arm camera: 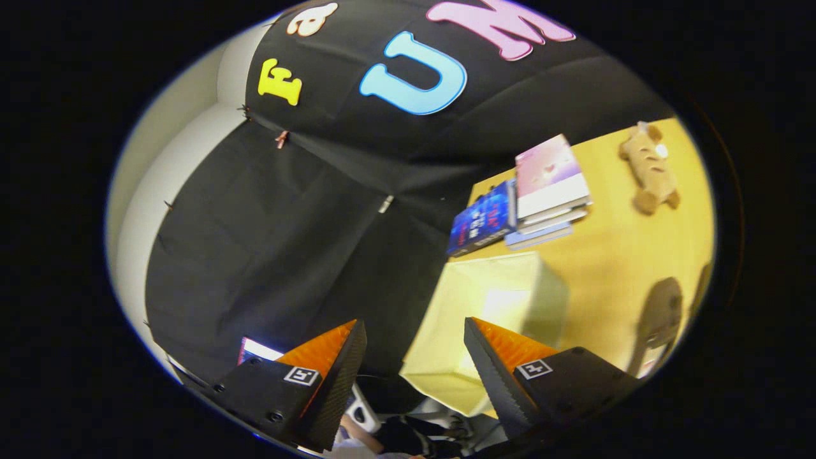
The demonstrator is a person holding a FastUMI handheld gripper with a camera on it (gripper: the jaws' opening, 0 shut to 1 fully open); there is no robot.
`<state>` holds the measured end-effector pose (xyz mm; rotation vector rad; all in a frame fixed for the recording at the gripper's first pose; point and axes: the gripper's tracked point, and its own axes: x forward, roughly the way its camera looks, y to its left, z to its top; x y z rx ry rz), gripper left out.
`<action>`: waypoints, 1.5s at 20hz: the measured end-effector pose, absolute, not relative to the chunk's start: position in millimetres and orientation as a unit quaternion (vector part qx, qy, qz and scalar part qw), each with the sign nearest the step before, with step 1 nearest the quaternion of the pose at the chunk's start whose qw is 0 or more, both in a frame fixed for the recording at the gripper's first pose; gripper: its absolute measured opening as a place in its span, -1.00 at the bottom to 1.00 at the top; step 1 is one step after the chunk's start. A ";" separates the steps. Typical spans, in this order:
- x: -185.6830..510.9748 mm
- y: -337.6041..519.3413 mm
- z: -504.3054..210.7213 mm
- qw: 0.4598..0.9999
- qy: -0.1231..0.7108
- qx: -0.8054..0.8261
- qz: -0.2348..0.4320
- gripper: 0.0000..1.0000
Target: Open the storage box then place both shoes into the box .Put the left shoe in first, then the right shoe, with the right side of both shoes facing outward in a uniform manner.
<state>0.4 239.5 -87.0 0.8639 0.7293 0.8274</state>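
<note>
I have the gripper (414, 357) tilted hard, fingers spread apart and holding nothing, gap between them bare

The storage box (491, 312), pale yellow-green, sits on the yellow table (612, 255) right at its edge beside the black cloth wall, just ahead of the fingers and partly behind the right finger. I judge it closed: top face looks flat and unbroken, no lid lifted, though the glare on it makes that less than certain

Beyond the box, along the same table edge: a stack of books (548, 191) with 1 blue book (481, 220) leaning against it. Further in, a tan plush toy (650, 169) lies by itself, well apart from the books. A dark brownish shape (660, 315) sits on the table past the right finger; could be 1 of the shoes, too distorted to tell. I cannot place either shoe with confidence

Below the fingers I see a bit of a person and some white and black clutter, can't make out what

Progress, my read: 0 of 3 steps done. Box not yet opened, left shoe not in, right shoe not in. Next I need to level the gripper, line it up on the box lid and find the edge to lift. Risk: box is at the table edge, a push could slide it off
</note>
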 end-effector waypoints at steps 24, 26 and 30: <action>4.2 58.8 -398.8 0.847 0.508 0.114 0.111 0.23; 1.4 66.5 -403.9 0.832 0.525 0.141 0.115 -0.22; -1.3 63.8 -401.2 0.818 0.535 0.181 0.109 -0.87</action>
